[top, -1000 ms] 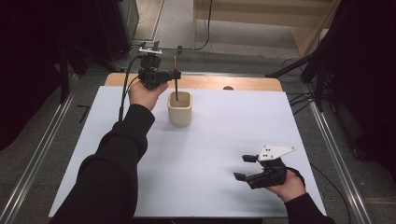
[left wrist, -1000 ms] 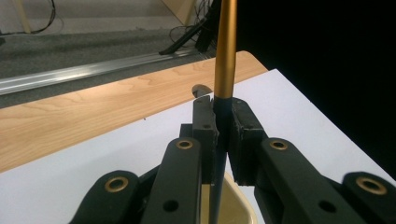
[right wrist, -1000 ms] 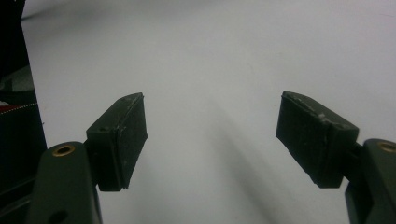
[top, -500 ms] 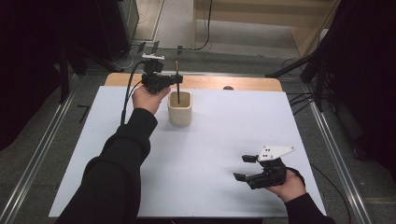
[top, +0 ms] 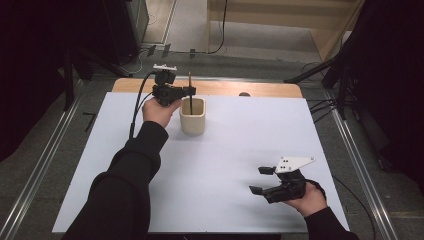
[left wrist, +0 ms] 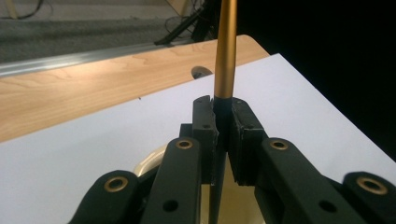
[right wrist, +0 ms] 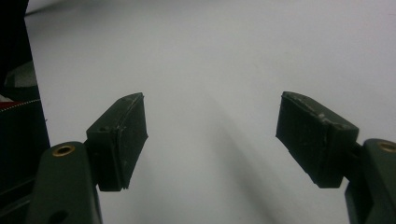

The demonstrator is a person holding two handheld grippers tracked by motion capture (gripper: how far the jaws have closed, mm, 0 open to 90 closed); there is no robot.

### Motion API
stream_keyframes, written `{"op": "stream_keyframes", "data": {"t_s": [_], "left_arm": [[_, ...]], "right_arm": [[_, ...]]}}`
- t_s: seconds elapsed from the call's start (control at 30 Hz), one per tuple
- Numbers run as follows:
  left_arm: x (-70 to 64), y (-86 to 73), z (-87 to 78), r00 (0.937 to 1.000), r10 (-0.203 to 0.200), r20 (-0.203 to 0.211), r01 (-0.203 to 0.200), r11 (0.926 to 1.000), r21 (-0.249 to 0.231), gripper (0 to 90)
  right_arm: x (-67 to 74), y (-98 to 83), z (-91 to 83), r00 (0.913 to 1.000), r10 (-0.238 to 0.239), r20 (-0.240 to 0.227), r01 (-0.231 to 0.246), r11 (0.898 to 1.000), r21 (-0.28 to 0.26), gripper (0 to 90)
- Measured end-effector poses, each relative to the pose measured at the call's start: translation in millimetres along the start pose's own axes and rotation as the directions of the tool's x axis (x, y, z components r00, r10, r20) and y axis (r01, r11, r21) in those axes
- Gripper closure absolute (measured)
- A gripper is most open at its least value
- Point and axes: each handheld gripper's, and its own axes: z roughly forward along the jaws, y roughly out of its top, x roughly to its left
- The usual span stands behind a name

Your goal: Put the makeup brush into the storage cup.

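Two grippers in play. Left gripper (top: 186,91) is at the far side of the table, clamped tight on a thin pen-like stick with a gold upper barrel and black lower part (top: 190,95). In the left gripper view the pads pinch the stick (left wrist: 225,60) right where gold meets black, gold barrel rising straight above the jaws, black part running down below them. Stick is upright, its lower end inside a cream-coloured squarish ceramic cup (top: 192,116); the gripper sits just above the cup's far-left rim, and the cup's pale rim (left wrist: 148,162) peeks out under the jaws in the left gripper view. Cup stands on the white sheet covering the table (top: 225,165), near its far edge, left of centre. Bare light wood strip of the tabletop (top: 250,89) shows beyond the sheet, with a small dark round spot (top: 244,94) on it. Black cable (top: 136,107) trails from the left gripper back along the dark sleeve.

Right gripper (top: 260,180) is well apart from the cup, low over the near-right part of the white sheet, jaws wide apart with nothing between them; the right gripper view shows both black pads (right wrist: 122,135) over plain white surface. Grey three-cornered plate (top: 294,163) sits on top of it.
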Motion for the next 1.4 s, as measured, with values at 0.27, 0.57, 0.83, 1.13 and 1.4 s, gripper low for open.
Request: {"op": "stream_keyframes", "data": {"t_s": [0.27, 0.57, 0.83, 1.13, 1.4], "left_arm": [[-0.7, -4.7, 1.7, 1.0, 0.004, 0.005, -0.004, 1.0, 0.007, 82.7], [0.3, -4.2, -0.5, 1.0, -0.003, 0.005, 0.003, 0.9999, 0.012, 82.7], [2.6, -3.5, -2.1, 0.9999, -0.01, 0.012, 0.01, 0.9999, 0.012, 81.7], [4.5, -1.1, -11.9, 0.9999, -0.014, 0.001, 0.014, 0.9998, 0.013, 46.4], [6.7, 0.0, -22.7, 0.9995, -0.022, 0.02, 0.022, 0.999, 0.039, 38.7]], "right_arm": [[0.2, 0.1, 0.3, 1.0, -0.001, 0.0, 0.001, 1.0, 0.001, 25.4], [-0.1, 0.0, 0.2, 1.0, -0.002, 0.0, 0.002, 1.0, 0.0, 25.4], [-0.1, 0.1, 0.5, 1.0, -0.001, -0.001, 0.001, 1.0, 0.003, 25.4], [0.1, 0.0, 0.1, 1.0, 0.0, 0.0, 0.0, 1.0, 0.001, 25.4], [0.1, 0.0, 0.5, 1.0, -0.002, 0.0, 0.002, 1.0, 0.002, 25.5]]}}
